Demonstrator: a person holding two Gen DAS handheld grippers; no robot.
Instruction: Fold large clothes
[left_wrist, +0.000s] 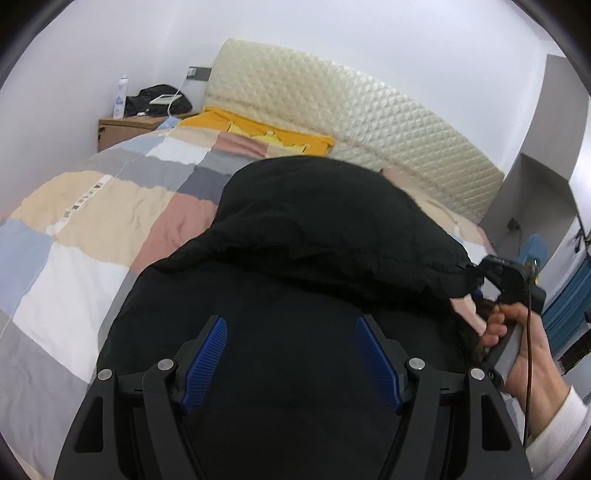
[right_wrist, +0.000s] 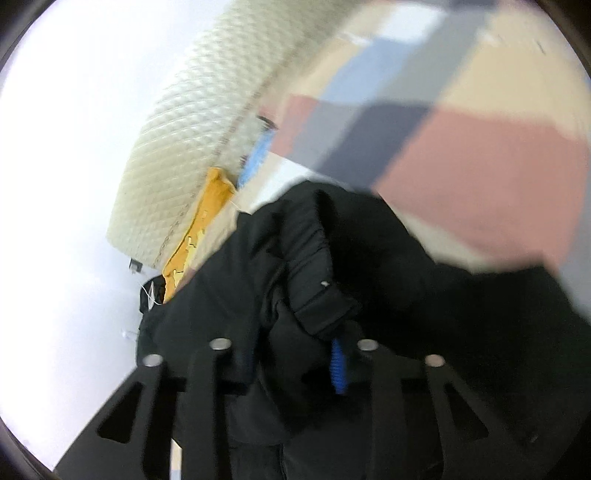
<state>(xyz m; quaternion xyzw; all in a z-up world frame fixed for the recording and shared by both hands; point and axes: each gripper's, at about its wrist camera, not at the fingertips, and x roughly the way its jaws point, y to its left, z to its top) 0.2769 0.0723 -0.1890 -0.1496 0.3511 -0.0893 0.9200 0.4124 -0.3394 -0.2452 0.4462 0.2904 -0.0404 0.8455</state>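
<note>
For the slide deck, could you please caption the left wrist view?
Open left tool above a puffy black jacket on a patchwork quilt; right tool pinches the jacket's edge.

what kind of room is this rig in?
Almost certainly a bedroom: a bed with a patchwork duvet, a padded cream headboard against the wall, and a bedside cabinet with a bottle and dark bag on top. The black coat lies on the bed.
</note>
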